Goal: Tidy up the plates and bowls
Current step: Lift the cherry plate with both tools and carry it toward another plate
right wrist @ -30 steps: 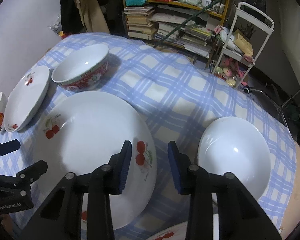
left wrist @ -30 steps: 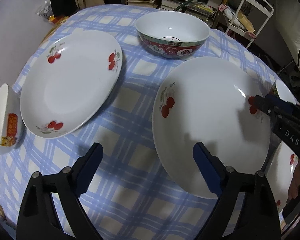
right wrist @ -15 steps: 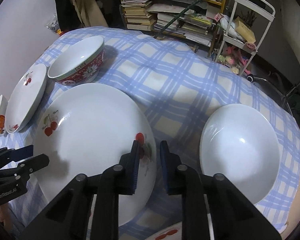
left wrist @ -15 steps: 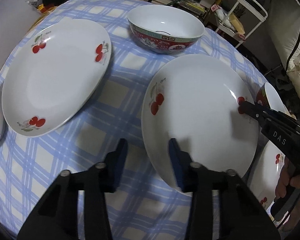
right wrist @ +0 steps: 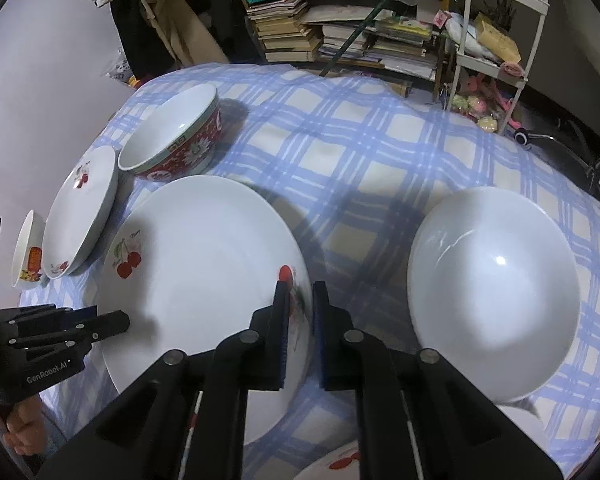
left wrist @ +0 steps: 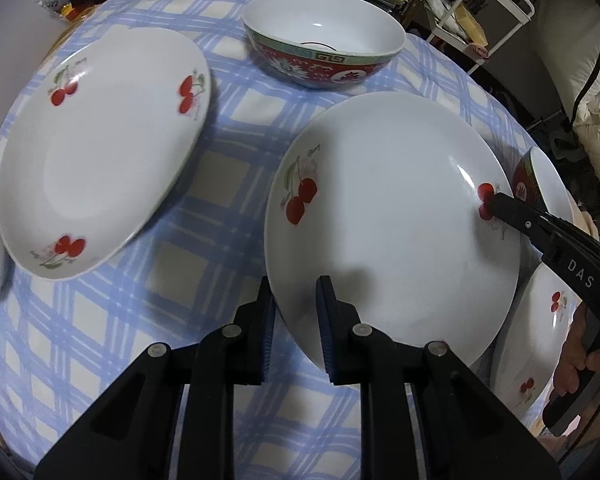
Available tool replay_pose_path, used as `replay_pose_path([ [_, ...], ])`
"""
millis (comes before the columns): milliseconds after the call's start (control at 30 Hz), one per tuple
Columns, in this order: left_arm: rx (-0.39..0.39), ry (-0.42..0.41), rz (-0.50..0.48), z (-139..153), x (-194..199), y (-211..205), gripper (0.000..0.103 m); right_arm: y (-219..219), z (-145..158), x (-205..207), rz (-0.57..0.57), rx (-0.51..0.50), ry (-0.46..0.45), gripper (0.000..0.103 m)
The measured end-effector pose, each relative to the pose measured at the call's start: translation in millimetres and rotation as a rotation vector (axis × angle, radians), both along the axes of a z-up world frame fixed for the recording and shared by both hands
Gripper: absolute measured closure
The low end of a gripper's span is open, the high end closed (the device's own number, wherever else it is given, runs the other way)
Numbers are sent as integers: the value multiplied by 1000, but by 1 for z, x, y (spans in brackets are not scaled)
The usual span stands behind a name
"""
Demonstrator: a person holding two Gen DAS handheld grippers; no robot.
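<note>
We held the cherry plate [left wrist: 388, 216] by both sides: our left gripper [left wrist: 294, 330] pinched its near rim, our right gripper [right wrist: 299, 330] the opposite rim. Only the right view showed the plain white plate [right wrist: 494, 300]; only the left showed another cherry plate [left wrist: 536, 336] beneath. Beyond, on the blue-checked tabletop [right wrist: 360, 152], sat the red bowl [left wrist: 324, 40], then bookshelves [right wrist: 340, 28]. A second ago, our left fingers [left wrist: 260, 344] gaped wide.

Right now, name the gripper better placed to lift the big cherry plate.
Neither alone: left gripper and right gripper each pinch opposite rims of the cherry plate, jaws nearly closed. Lift together.
</note>
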State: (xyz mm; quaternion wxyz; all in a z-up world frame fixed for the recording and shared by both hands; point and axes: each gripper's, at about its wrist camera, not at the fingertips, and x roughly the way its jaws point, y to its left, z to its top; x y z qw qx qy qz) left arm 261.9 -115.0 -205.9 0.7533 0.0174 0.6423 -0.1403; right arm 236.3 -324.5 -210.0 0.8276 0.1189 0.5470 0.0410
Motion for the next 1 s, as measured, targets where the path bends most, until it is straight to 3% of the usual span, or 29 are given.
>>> replay_pose_path([
  [400,47,6,32,16,-29,47,83,38,21,-28,5,70,-33,92],
  [600,37,7,64,27,-47,74,83,59,18,-44,39,97,-3,93],
  [667,70,-17,57,32,-53,76,83,64,16,-52,26,114,17,93],
  [800,91,-28,85,39,-59,86,83,81,21,-64,20,55,17,93],
  [1000,89,-50,98,51,-82,103,83,90,30,-85,27,94,9,93],
])
